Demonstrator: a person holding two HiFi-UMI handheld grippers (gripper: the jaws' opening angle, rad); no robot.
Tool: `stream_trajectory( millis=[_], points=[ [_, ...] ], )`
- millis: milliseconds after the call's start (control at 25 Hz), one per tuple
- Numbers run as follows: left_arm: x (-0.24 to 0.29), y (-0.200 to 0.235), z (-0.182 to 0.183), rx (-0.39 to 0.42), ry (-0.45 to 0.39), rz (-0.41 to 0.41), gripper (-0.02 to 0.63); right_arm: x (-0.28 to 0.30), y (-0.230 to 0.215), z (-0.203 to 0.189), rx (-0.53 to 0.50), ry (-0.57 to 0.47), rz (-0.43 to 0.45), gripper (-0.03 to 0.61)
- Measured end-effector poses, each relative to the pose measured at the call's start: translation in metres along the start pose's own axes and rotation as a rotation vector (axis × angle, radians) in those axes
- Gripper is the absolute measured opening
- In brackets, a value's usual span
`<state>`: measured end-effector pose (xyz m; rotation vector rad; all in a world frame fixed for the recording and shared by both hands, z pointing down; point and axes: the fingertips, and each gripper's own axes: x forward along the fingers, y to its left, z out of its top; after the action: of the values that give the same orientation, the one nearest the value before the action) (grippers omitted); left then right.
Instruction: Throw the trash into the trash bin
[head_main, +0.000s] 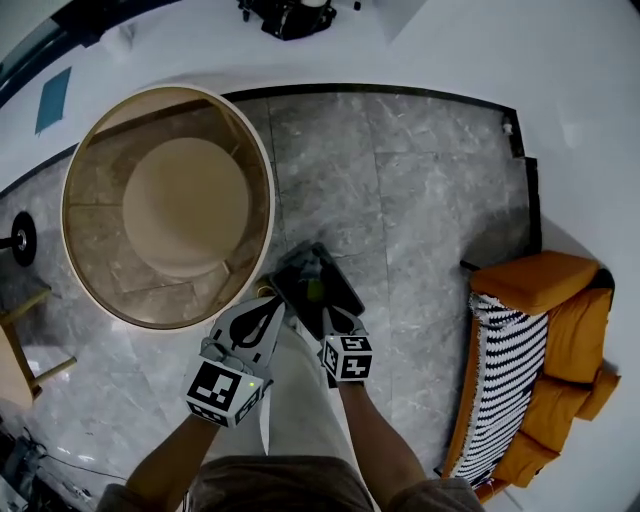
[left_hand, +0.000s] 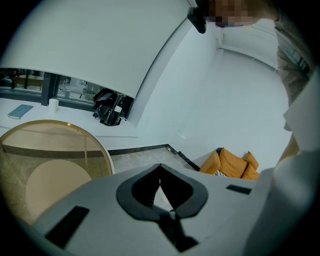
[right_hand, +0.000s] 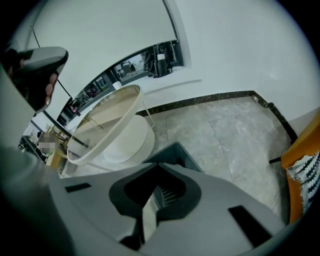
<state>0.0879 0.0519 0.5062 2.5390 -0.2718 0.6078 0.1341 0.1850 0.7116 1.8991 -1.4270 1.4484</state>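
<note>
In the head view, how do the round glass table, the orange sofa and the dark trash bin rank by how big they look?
1. round glass table, largest, though its top stands nearer the camera than the floor.
2. orange sofa, somewhat smaller.
3. trash bin, clearly the smallest.

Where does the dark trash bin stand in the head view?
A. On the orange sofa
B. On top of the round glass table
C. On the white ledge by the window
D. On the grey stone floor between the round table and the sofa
D: the head view shows the trash bin standing on the grey floor, with the round table on one side and the sofa on the other.
</note>
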Motion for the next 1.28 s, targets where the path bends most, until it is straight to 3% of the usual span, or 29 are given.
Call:
stream_trajectory(
  millis=[280,720,1040,1280],
  points=[
    [-0.052,-0.012,0.059,0.004,-0.035,0.031,0.018,-0.070,0.070,0.083,-0.129,-0.128,0.122,0.018],
    [-0.186,-0.024,0.165,0.067,-0.152,0.143,0.018,-0.227,0.241,0.233,-0.325,-0.408,0.430,0.018],
    [-0.272,-0.029,0.228,0.096,-0.290,0.236,0.018,-0.336,0.344,0.286,-0.488,-0.548,0.692,0.018],
    [-0.331,-0.028,0.236,0.123,-0.364,0.328,0.018,-0.384,0.400,0.281,-0.613,-0.604,0.836,0.018]
  ],
)
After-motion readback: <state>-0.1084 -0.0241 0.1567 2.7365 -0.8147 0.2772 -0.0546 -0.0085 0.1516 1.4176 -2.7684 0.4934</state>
